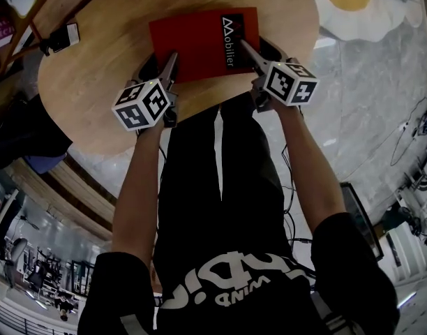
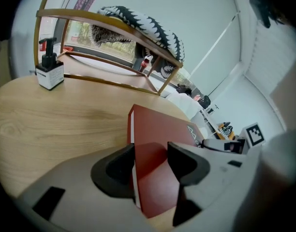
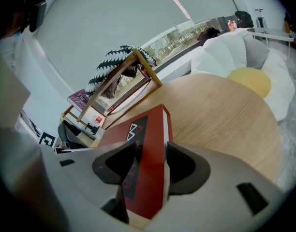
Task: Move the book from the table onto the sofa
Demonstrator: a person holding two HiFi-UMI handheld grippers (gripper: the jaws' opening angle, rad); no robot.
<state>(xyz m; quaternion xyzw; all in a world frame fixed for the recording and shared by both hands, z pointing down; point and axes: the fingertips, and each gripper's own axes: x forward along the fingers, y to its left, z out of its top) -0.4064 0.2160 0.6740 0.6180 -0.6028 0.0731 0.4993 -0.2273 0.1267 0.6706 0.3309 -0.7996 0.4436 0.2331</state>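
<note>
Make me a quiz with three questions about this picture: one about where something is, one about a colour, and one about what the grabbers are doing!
1. Where is the book?
A. on the floor
B. at the wooden table
C. in a bag

2. What colour is its cover?
A. blue
B. green
C. red

3. What are the left gripper and the right gripper doing?
A. both closed on the book
B. both open and empty
C. one holds a cup

Answers:
1 B: the head view shows it over the tabletop, near the front edge.
2 C: the cover is red in all three views.
3 A: each gripper view shows its jaws pressed on a near corner of the book.
</note>
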